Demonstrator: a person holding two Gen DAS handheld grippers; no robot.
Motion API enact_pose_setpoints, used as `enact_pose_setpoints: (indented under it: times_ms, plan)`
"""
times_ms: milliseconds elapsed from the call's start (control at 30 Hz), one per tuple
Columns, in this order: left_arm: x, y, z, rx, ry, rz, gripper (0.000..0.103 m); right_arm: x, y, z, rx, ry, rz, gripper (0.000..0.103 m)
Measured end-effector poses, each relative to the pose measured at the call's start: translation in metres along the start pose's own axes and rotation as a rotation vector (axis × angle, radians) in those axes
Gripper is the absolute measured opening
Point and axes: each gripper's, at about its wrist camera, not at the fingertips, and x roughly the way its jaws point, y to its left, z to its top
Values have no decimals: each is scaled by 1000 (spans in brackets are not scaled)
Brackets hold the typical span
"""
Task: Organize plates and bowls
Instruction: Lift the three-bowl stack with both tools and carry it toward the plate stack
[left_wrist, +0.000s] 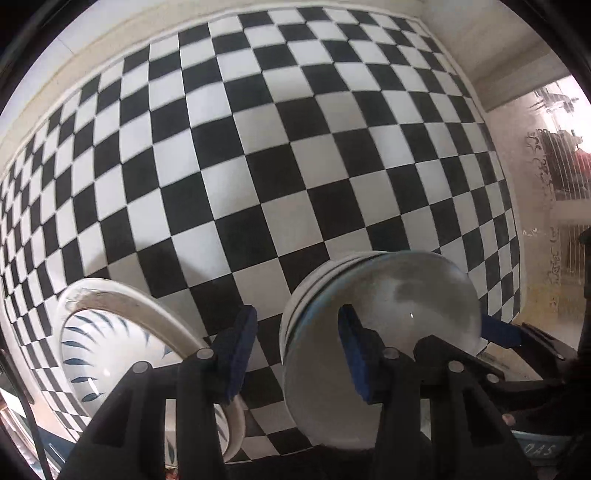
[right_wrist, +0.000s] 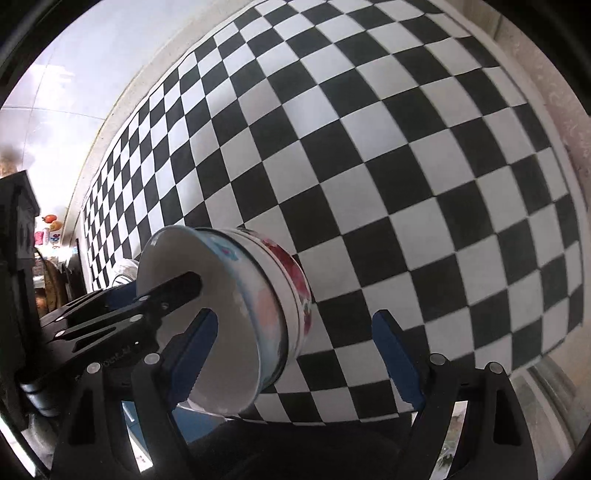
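Checkered cloth (left_wrist: 258, 166) fills most of both views, bare across the top and centre; its edge runs along the upper left and the right side in the left view. My left gripper (left_wrist: 299, 354) is part-closed, jaws not gripping: its right pad sits inside the white bowl (left_wrist: 388, 306) at lower right, left pad outside the wall. Blue-leaf plate (left_wrist: 110, 332) lies lower left, apart. My right gripper (right_wrist: 295, 358) stands wide; its left pad is inside the flowered bowl (right_wrist: 258, 295), lower centre, right pad well clear.
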Motion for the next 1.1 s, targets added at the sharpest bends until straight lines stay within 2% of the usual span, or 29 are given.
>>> enact_pose_setpoints:
  times_ms: [167,333,433,500,567,667,900,1100]
  plan:
    - [16,7,7,-17,43,-35,43,18,-1,9,3,42,55,87]
    - [21,19,16,-69,66,-142,44,38,-6,16,30,88,156,86]
    - [25,24,22,-78,91,-213,44,48,-13,18,60,108,198,77]
    - [28,24,24,-79,107,-252,44,53,-16,19,75,120,225,74]
    - [33,23,26,-83,127,-292,45,59,-16,18,78,132,228,68]
    - [36,19,27,-69,141,-306,45,67,-13,15,78,151,244,65]
    - [37,13,26,-7,165,-311,45,73,-16,12,86,156,255,65]
    - [35,21,24,-26,156,-321,45,69,-28,6,87,152,284,63]
